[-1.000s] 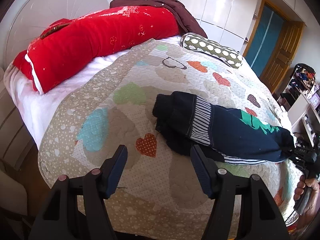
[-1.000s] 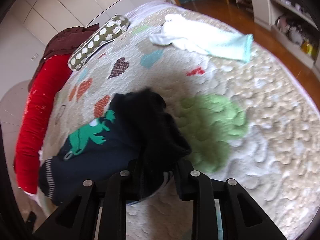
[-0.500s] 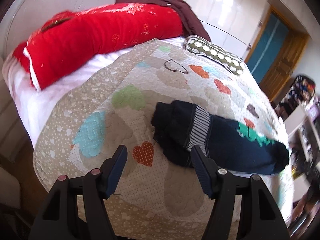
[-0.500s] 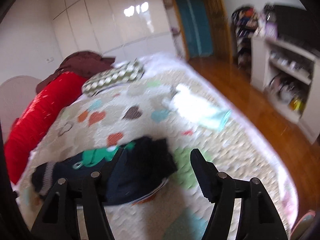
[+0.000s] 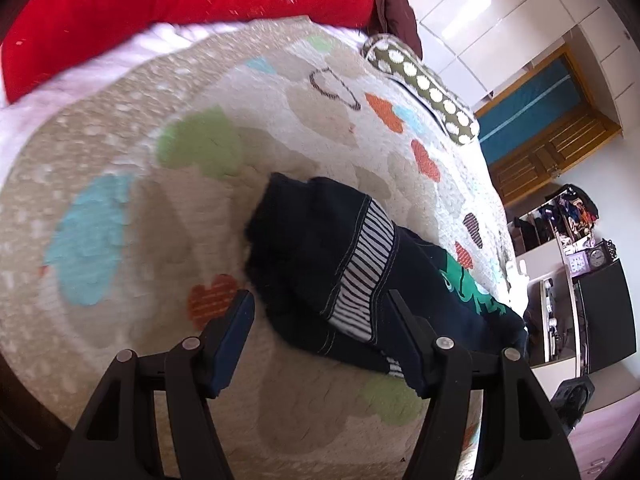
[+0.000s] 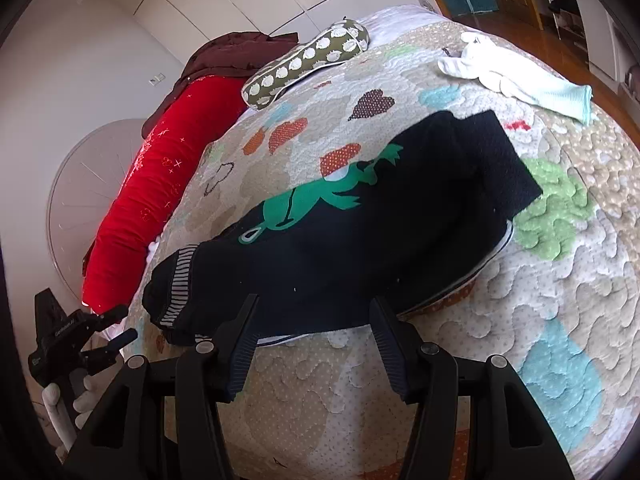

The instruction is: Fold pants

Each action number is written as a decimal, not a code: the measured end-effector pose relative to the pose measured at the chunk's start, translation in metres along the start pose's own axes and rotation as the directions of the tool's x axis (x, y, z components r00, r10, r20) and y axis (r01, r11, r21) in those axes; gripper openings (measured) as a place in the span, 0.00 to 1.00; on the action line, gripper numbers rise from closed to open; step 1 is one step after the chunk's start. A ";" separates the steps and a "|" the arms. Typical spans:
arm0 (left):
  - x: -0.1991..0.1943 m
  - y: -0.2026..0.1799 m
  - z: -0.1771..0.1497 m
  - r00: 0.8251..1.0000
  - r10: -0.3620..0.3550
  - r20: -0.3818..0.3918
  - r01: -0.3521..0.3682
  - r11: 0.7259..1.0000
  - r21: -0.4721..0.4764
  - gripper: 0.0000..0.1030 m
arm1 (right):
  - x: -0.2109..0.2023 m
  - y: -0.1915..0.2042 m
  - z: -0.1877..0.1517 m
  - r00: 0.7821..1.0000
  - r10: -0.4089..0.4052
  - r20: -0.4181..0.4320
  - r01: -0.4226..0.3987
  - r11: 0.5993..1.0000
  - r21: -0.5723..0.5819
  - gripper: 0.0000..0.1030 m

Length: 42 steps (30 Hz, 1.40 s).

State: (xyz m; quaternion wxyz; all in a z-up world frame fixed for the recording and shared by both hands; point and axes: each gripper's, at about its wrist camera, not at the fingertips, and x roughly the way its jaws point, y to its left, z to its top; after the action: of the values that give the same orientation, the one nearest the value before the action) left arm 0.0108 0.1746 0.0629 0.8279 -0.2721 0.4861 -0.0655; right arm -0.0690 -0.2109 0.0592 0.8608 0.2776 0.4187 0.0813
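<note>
Both spread wide, gripping nothing: left tool at pants waistband; right tool mid-length, likely poised for folding.

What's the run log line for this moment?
left hand-held gripper: open | right hand-held gripper: open | pants: folded on quilt, unheld

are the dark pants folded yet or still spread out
Folded. The pants lie on the quilt as one doubled-over bundle, a layer lapped on top, and neither open gripper holds them.
</note>
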 end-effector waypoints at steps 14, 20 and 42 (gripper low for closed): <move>0.038 -0.009 0.005 0.996 -0.020 -0.085 0.020 1.000 -0.009 0.47 | -0.009 -0.016 -0.011 1.000 -0.004 -0.011 0.004 0.999 0.054 0.58; 0.048 -0.026 0.005 0.994 -0.038 -0.100 0.042 0.998 0.042 0.05 | -0.006 -0.008 -0.011 0.999 0.020 -0.025 -0.019 0.999 0.041 0.58; -0.001 -0.046 0.022 0.976 -0.217 -0.007 0.217 0.976 0.031 0.04 | 0.094 0.038 -0.010 0.870 0.461 -0.176 -0.405 0.870 0.280 0.70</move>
State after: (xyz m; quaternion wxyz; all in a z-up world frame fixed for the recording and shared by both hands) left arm 0.0355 0.1446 0.0958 0.8191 -0.3101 0.4540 -0.1637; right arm -0.0129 -0.1400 0.0117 0.7252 0.4525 0.4514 0.2562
